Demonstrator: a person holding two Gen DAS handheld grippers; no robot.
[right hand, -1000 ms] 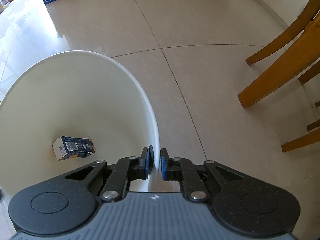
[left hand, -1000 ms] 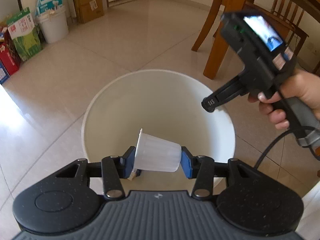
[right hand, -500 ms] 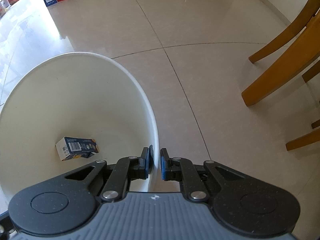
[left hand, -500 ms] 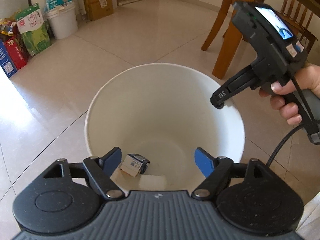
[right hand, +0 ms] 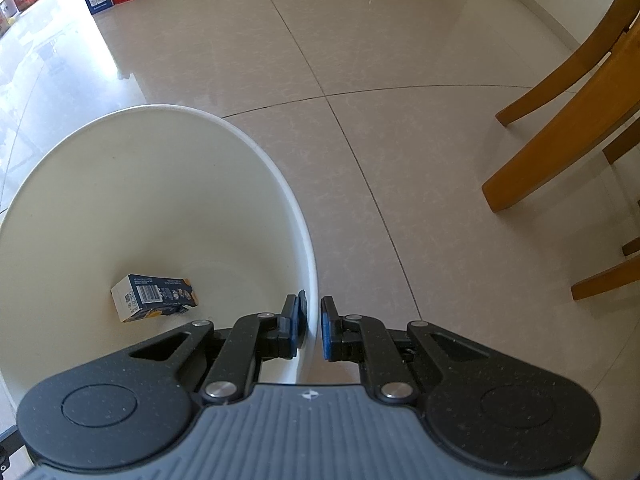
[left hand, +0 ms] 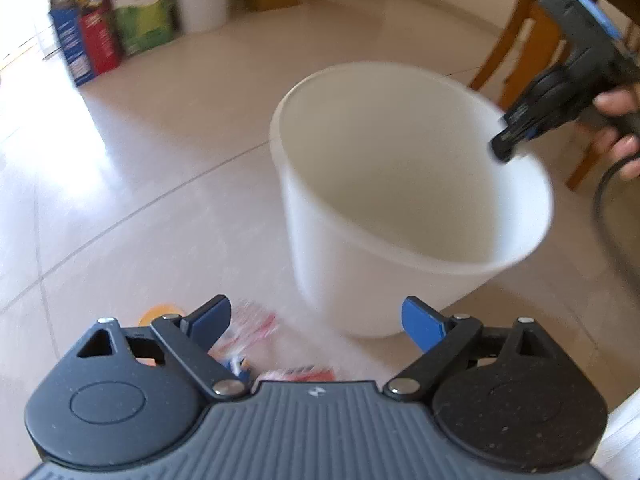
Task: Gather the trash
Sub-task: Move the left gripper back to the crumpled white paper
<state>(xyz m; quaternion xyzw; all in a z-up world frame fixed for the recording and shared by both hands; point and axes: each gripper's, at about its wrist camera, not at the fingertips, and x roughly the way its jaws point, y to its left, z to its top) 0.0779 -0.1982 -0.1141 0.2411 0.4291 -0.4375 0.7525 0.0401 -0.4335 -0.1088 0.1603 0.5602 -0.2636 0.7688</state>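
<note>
My left gripper (left hand: 316, 320) is open and holds nothing, low over the tiled floor just in front of the white bucket (left hand: 340, 260). Blurred trash lies under it: a red and clear wrapper (left hand: 250, 326), an orange round piece (left hand: 160, 312) and a red scrap (left hand: 298, 374). My right gripper (right hand: 314, 322) is shut on the white bucket's rim (right hand: 280, 176), one finger inside and one outside. The left wrist view shows that right gripper (left hand: 502, 148) at the bucket's far right rim, held by a hand (left hand: 618, 136). A small printed box (right hand: 154, 296) lies on the bucket's bottom.
Wooden chair and table legs (right hand: 552, 140) stand to the right of the bucket. Coloured cartons (left hand: 100, 40) and a white pail (left hand: 200, 0) line the far wall at the left. Bare tile lies left of the bucket (left hand: 140, 160).
My left gripper let go of a white plastic cup over the bucket and opened. It has since drawn back and down to the left, toward the floor trash. The right gripper kept its hold.
</note>
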